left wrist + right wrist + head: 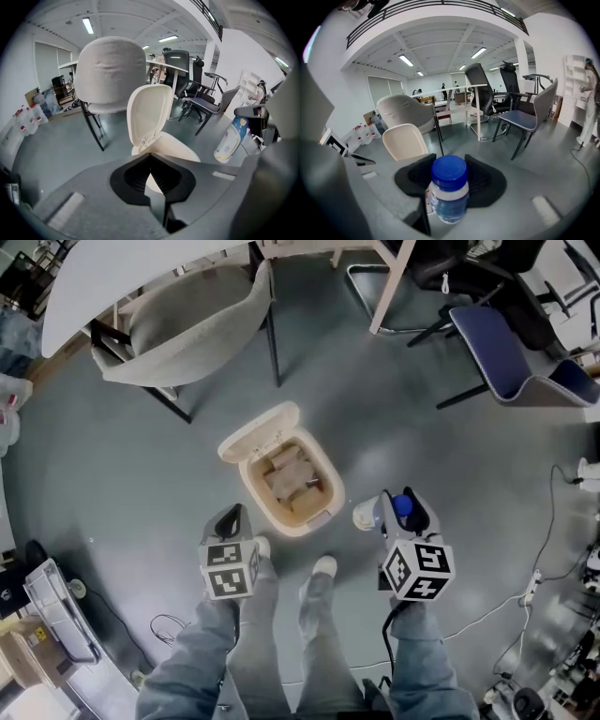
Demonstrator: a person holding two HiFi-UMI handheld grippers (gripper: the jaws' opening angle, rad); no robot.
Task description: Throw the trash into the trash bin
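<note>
A cream trash bin (322,517) stands on the grey floor with its lid (255,433) swung open and crumpled paper inside. My right gripper (401,510) is just right of the bin, shut on a plastic bottle (367,515) with a blue cap (448,172); the bottle (449,199) sits upright between the black pads. My left gripper (231,521) hangs at the bin's near left, its jaws closed to a point with nothing in them. The left gripper view looks over the shut tips (150,155) at the open lid (150,112) and the held bottle (230,139).
A grey shell chair (187,324) stands behind the bin under a white table (112,277). A blue chair (511,357) is at the back right. Cables (544,549) trail over the floor at right. The person's legs and shoes (323,568) are just before the bin.
</note>
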